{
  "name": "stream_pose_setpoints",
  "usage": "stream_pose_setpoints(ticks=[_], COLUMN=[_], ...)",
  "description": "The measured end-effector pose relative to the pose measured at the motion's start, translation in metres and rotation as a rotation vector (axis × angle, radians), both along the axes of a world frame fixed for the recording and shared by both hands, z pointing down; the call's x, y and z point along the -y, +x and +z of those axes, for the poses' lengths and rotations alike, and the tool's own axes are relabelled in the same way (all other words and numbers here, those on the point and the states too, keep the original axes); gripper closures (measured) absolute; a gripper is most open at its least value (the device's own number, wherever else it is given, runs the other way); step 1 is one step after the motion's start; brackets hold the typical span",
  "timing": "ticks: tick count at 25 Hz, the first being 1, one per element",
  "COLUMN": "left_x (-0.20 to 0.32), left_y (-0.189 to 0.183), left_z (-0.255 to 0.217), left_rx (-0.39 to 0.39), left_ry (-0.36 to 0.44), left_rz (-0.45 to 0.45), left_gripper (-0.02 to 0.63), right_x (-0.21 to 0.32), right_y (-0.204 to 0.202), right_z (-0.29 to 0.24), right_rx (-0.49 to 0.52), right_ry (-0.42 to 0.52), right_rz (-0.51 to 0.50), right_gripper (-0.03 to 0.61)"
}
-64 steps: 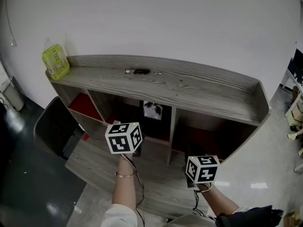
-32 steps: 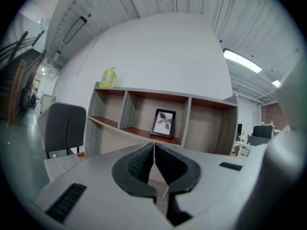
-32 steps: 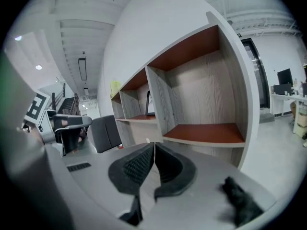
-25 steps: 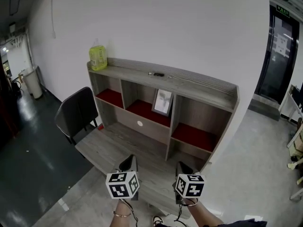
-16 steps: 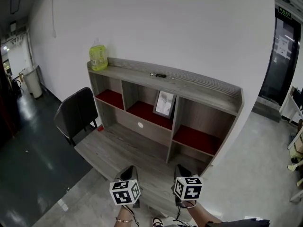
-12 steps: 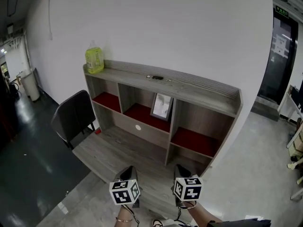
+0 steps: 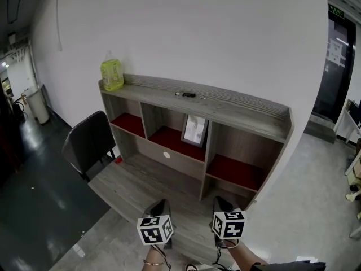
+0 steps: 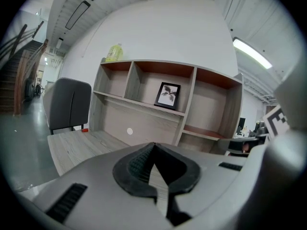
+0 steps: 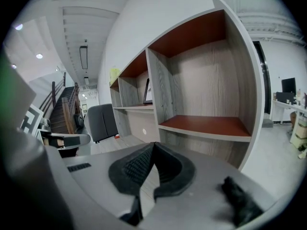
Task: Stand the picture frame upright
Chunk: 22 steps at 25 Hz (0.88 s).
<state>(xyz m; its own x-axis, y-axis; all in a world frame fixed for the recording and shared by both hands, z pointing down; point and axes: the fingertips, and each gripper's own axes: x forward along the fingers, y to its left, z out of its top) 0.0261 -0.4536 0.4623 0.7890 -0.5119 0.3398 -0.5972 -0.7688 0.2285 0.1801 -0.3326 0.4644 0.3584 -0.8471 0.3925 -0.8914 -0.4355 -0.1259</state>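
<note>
Head view shows the picture frame (image 7: 194, 130) upright in the middle compartment of the shelf unit (image 7: 248, 113). It is set on the red shelf board beside the compartment's right wall, with its face turned outward. It seems to have been put there so that it is sheltered and can be seen from the front. Whether it leans on the back panel cannot be told. From this the task is judged to be done.

Both tools are held low over the near edge of the table (image 7: 135, 180), well apart from the frame, which suggests nothing more is to be handled. In the left gripper view the fingers of the left gripper (image 8: 153, 145) are pressed together with nothing between them. The frame (image 8: 168, 95) is seen far beyond them, straight on. In the right gripper view the fingers of the right gripper (image 9: 153, 145) are likewise closed on nothing. There the frame (image 9: 147, 93) is only a thin edge past the divider.

A yellow-green bottle (image 7: 111, 74) stands at the left end of the top board. A dark chair (image 7: 84, 144) is pushed in at the table's left side.

Compared with the earliest picture, the viewpoint has been drawn well back. Then the left gripper (image 7: 160, 209) was held at the mouth of the middle compartment, close to the frame; now the whole unit is seen and both grippers, the right gripper (image 7: 221, 205) included, are lowered at the picture's bottom. Over the last second the frame has been left as it stood.
</note>
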Motion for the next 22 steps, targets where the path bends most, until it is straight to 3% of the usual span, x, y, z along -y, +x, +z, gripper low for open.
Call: stream_pose_setpoints(ticks=[22], left_x=[-0.0008], left_y=[0.0086], left_z=[0.0016], left_rx=[0.038], left_ry=[0.007], left_rz=[0.017], left_gripper=[0.602], right_x=[-0.0038], right_y=[0.0101], right_z=[0.0037], right_rx=[0.018], right_ry=[0.006], right_rz=[0.018], right_gripper=[0.548])
